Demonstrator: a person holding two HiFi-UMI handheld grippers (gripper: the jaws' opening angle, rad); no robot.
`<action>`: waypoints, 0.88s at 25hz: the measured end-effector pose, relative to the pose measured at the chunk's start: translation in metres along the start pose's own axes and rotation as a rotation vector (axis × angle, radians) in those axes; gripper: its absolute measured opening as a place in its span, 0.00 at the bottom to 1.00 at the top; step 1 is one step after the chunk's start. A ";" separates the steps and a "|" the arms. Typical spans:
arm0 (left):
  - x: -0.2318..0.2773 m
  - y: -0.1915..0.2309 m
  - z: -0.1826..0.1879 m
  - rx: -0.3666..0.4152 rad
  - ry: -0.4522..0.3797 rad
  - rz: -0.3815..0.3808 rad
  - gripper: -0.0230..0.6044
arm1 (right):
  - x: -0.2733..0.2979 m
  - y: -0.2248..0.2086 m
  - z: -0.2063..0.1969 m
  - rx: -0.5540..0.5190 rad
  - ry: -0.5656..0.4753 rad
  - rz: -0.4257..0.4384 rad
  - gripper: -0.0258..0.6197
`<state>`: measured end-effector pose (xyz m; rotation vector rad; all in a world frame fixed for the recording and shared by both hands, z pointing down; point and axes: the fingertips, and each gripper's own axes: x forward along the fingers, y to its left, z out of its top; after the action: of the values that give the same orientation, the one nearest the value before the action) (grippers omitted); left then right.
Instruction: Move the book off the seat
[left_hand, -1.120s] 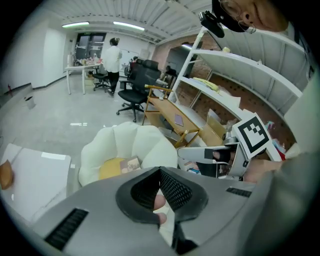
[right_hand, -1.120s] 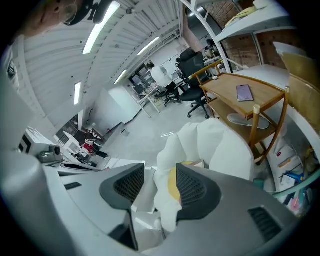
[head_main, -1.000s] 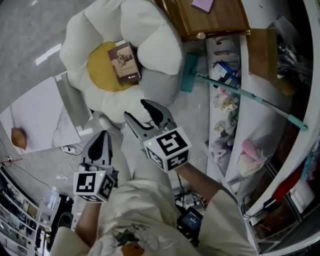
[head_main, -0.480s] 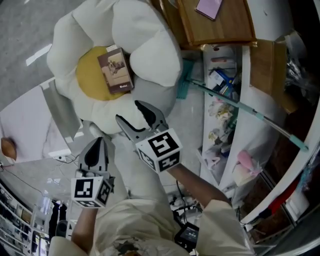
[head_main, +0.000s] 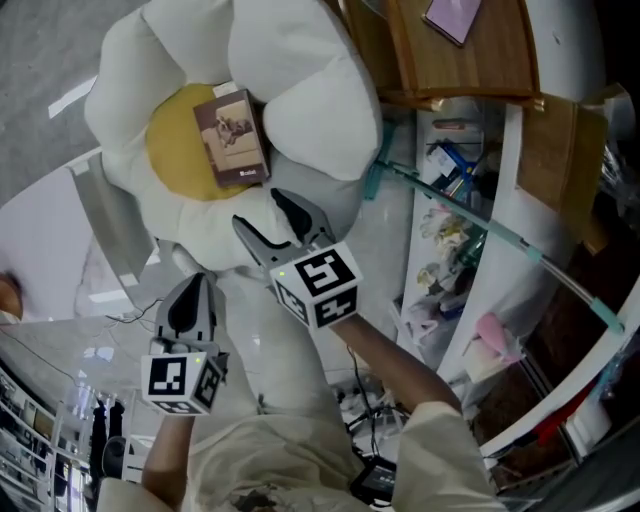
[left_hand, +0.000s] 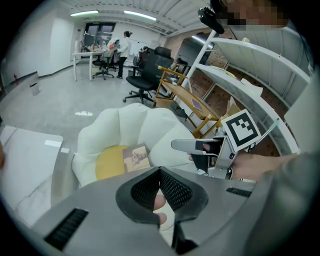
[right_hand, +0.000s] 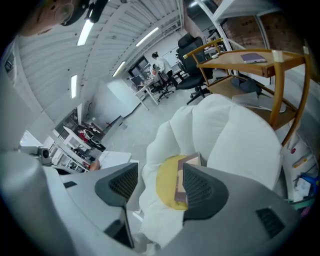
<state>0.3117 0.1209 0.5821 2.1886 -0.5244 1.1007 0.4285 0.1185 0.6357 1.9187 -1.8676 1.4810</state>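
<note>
A brown book (head_main: 232, 137) lies flat on the yellow centre of a white flower-shaped cushion seat (head_main: 300, 60). My right gripper (head_main: 262, 212) hovers over the cushion's near petal, just short of the book, open with nothing between its fingers. In the right gripper view the book (right_hand: 181, 179) shows between the wide-apart pads, partly hidden by the right one, with the cushion (right_hand: 235, 135) beyond. My left gripper (head_main: 190, 298) hangs lower left, off the cushion, shut and holding nothing. In the left gripper view the book (left_hand: 136, 157) lies ahead.
A wooden stand (head_main: 470, 70) with a pink notebook (head_main: 452, 18) is just right of the cushion. White shelves (head_main: 505, 190) with clutter and a teal-handled mop (head_main: 470, 225) run along the right. A white panel (head_main: 50, 240) lies to the left.
The right gripper has moved forward toward the cushion and its jaws have spread wider. The left gripper has stayed put.
</note>
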 end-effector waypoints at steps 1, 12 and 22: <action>0.004 0.001 -0.001 -0.001 -0.001 -0.001 0.05 | 0.005 -0.004 -0.002 0.003 0.004 -0.001 0.45; 0.042 0.015 -0.001 -0.063 -0.041 0.030 0.05 | 0.052 -0.047 -0.026 0.026 0.067 -0.006 0.45; 0.065 0.025 -0.006 -0.125 -0.063 0.049 0.05 | 0.099 -0.084 -0.056 0.031 0.158 -0.023 0.45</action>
<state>0.3308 0.1024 0.6469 2.1174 -0.6599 0.9995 0.4438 0.1034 0.7754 1.7718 -1.7591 1.6115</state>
